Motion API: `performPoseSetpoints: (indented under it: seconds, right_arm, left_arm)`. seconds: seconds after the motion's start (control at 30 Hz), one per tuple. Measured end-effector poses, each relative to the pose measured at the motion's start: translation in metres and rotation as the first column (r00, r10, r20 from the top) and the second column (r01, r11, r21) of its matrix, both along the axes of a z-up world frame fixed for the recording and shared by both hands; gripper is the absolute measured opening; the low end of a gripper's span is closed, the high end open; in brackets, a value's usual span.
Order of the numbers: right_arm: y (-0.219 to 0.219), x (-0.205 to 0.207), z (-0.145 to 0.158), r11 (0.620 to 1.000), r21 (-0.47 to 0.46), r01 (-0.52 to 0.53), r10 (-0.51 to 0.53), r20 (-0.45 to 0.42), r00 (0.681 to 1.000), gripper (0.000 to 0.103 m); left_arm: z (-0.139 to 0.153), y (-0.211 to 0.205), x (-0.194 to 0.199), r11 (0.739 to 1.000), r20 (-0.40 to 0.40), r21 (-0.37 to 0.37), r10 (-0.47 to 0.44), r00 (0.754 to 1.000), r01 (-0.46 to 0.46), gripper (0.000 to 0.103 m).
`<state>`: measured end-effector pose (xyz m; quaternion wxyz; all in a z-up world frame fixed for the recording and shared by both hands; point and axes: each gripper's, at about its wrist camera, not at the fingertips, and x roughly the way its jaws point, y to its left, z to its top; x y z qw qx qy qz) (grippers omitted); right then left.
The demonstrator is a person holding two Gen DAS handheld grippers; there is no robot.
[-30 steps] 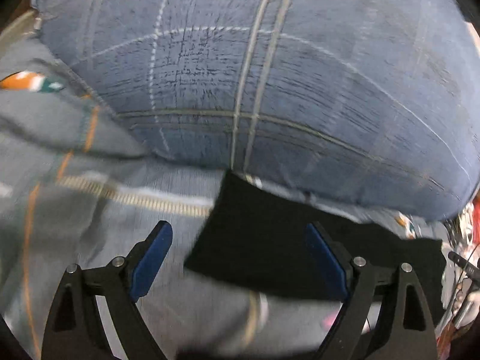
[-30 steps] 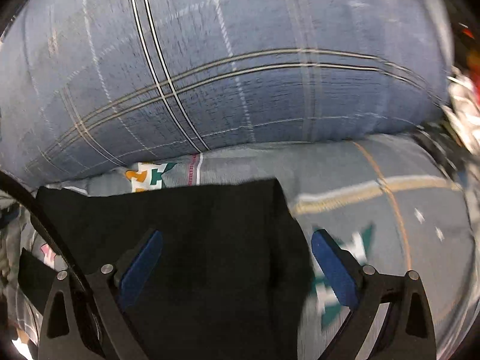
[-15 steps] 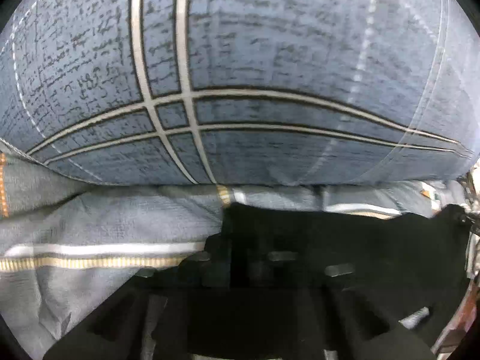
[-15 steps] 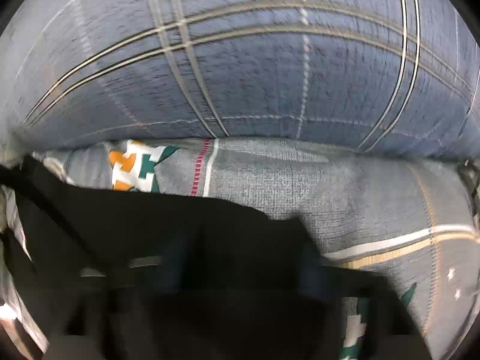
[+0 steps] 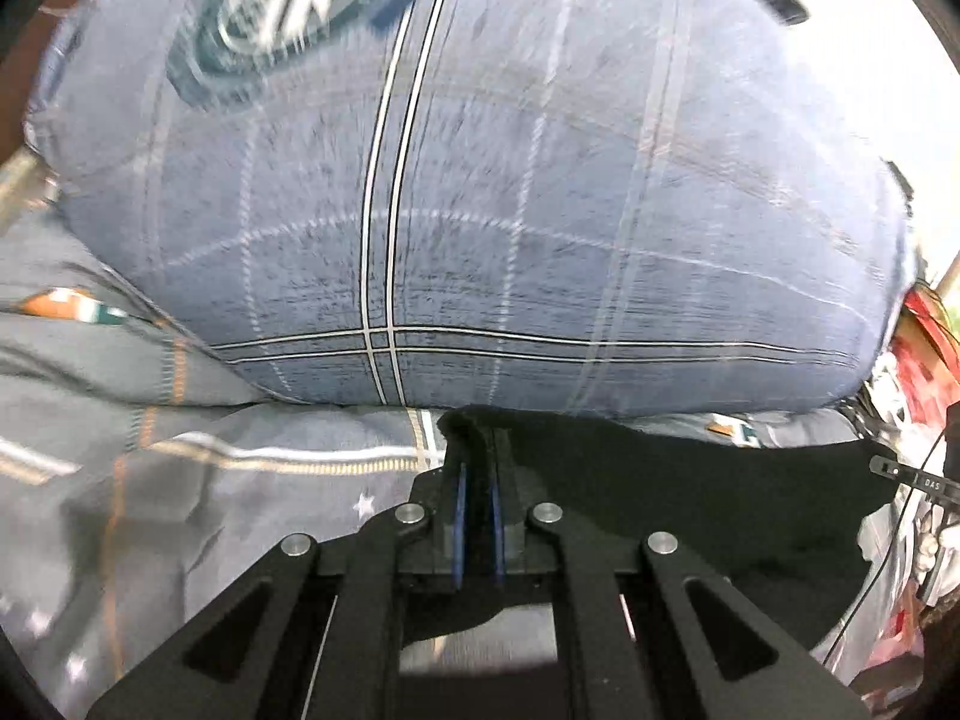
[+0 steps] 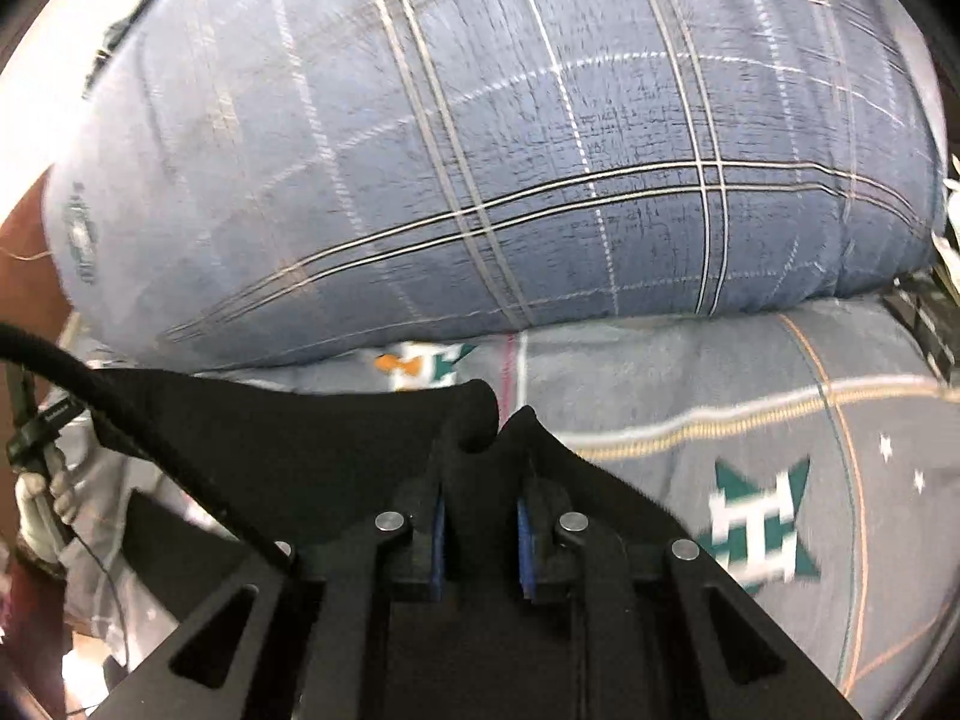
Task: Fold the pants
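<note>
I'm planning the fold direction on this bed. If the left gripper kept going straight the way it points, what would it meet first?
Most likely the big blue plaid pillow. The left gripper, shut on the black pants, points right at its lower edge, just past a strip of grey bedsheet. Depth is hard to judge.

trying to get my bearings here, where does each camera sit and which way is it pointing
Left wrist: rides on the left gripper, looking forward along its fingers, shut on the black pants, toward the blue plaid pillow; its own black linkage shows.
Right wrist: rides on the right gripper, facing the same way, shut on the pants; its linkage and a black cable show.
Shared: pants, pillow and the grey patterned bedsheet.
</note>
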<state>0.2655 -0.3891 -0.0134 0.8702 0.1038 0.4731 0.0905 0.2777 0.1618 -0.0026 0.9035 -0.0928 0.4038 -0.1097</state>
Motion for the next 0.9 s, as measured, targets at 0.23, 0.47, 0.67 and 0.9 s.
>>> performPoseSetpoints:
  seconds: [0.23, 0.47, 0.67, 0.9]
  right_arm:
    - [-0.014, -0.099, -0.016, 0.993, 0.116, -0.006, 0.008, -0.014, 1.000, 0.019]
    - [-0.038, -0.173, -0.080, 0.976, 0.202, 0.081, -0.065, -0.085, 0.994, 0.022]
    - [-0.046, -0.193, -0.077, 0.972, 0.159, 0.174, -0.162, -0.084, 0.983, 0.058]
    - [-0.036, -0.202, -0.054, 0.975, 0.100, 0.196, -0.196, -0.009, 0.980, 0.058]
  left_arm:
    - [-0.003, -0.008, -0.111, 0.999, 0.133, 0.032, 0.002, 0.991, -0.007, 0.006]
    - [-0.059, 0.023, -0.210, 0.997, 0.025, 0.039, 0.068, 0.997, -0.069, 0.012]
    - [-0.069, 0.072, -0.249, 0.973, -0.040, -0.084, 0.212, 0.976, -0.215, 0.014]
    - [-0.073, 0.073, -0.238, 0.957, -0.094, -0.210, 0.185, 0.978, -0.202, 0.041]
